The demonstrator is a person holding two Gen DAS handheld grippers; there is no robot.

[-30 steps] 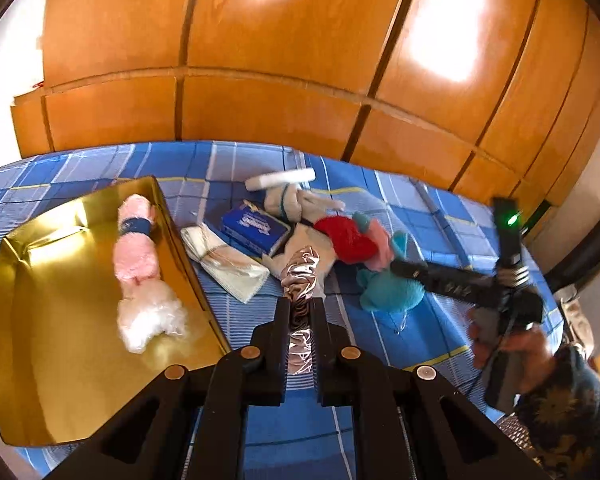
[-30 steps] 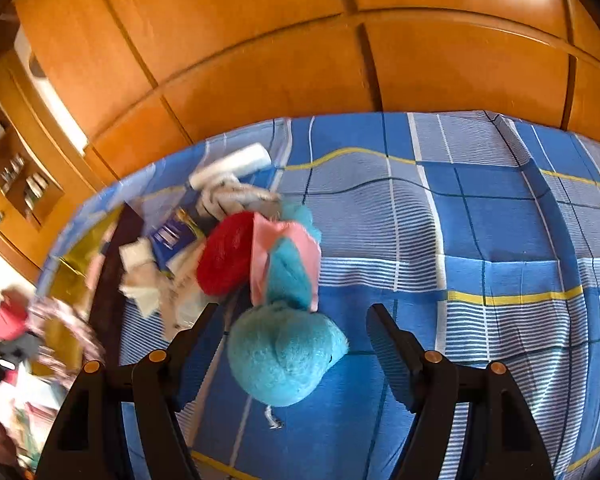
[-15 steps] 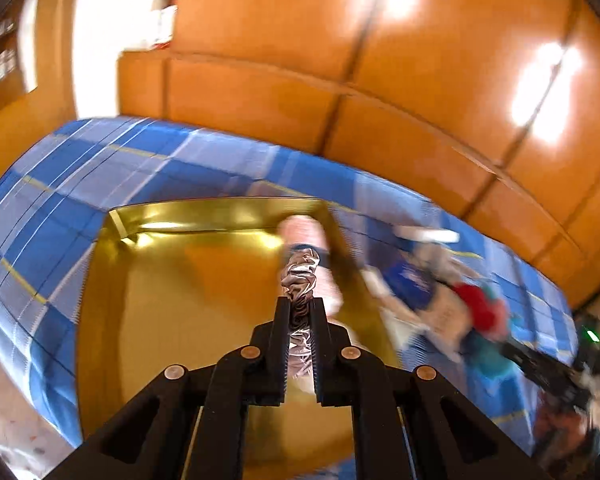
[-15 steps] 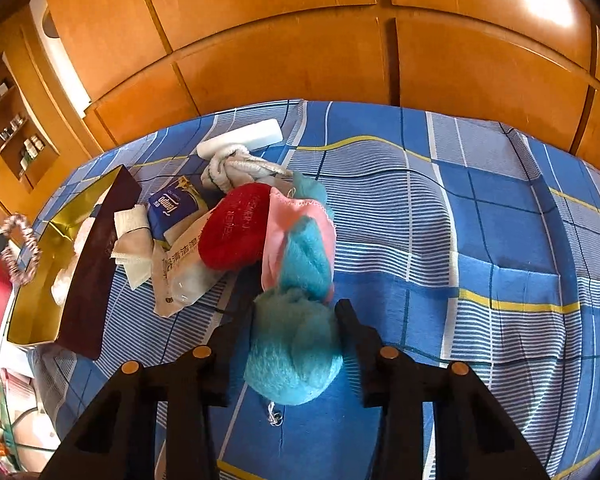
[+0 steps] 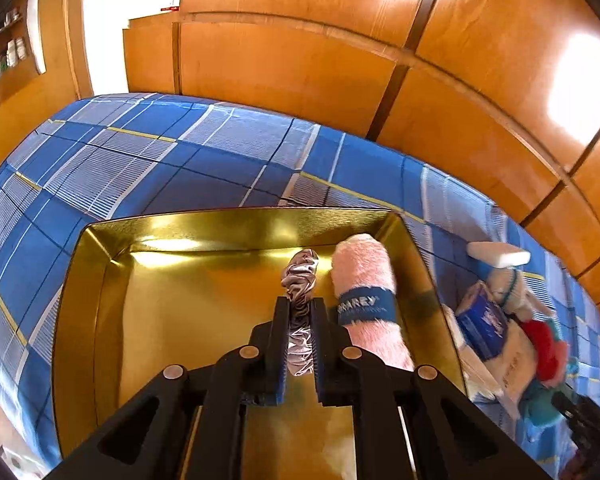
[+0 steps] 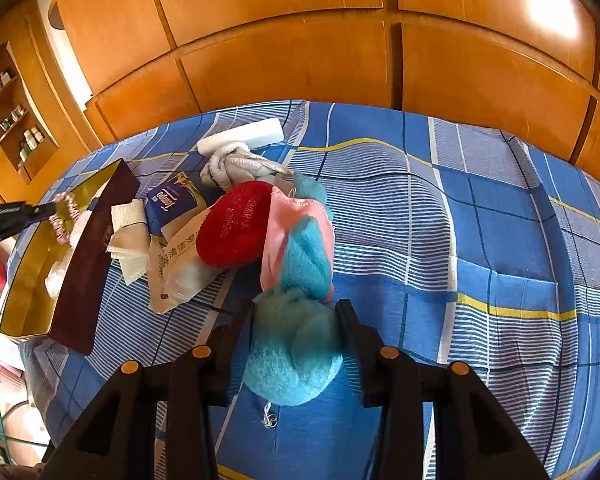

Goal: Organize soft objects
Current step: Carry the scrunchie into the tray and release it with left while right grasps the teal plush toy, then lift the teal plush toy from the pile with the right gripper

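A: What is held by the left tool (image 5: 299,312)?
B: A silvery satin scrunchie (image 5: 300,280) is clamped between its nearly closed fingers, above the gold tray (image 5: 92,304), just left of the pink rolled towel (image 5: 366,292) lying in the tray.

A: And the right tool (image 6: 296,328)?
B: It is closed partway on the teal fluffy plush (image 6: 296,344), which is pressed from both sides on the blue checked bedsheet (image 6: 480,240). A red heart cushion (image 6: 234,230) and a tissue pack (image 6: 170,200) are seen beyond, right of the tray.

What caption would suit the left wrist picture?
Left gripper holds a silvery scrunchie over a gold tray, beside a pink rolled towel.
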